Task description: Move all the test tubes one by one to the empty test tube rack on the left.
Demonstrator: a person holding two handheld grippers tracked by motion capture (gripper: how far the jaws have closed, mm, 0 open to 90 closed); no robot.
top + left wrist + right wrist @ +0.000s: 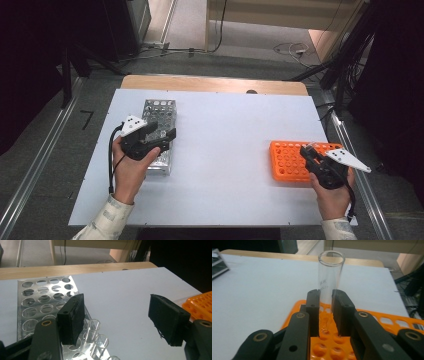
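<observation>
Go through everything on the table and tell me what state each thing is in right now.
Left gripper: open, empty, over the metal rack.
Right gripper: shut on a glass tube.
Glass tube: upright, empty, over the orange rack.
Metal rack: flat, a few tubes in its near end.
Orange rack: flat, visible holes empty.

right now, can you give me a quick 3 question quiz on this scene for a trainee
1. True or false: the right tongs grip a glass tube.
2. Which rack lies under the left tongs: A orange rack, B metal rack?
3. Fill in: the left tongs are ____.

Key: 1 true; 2 B; 3 open
</observation>
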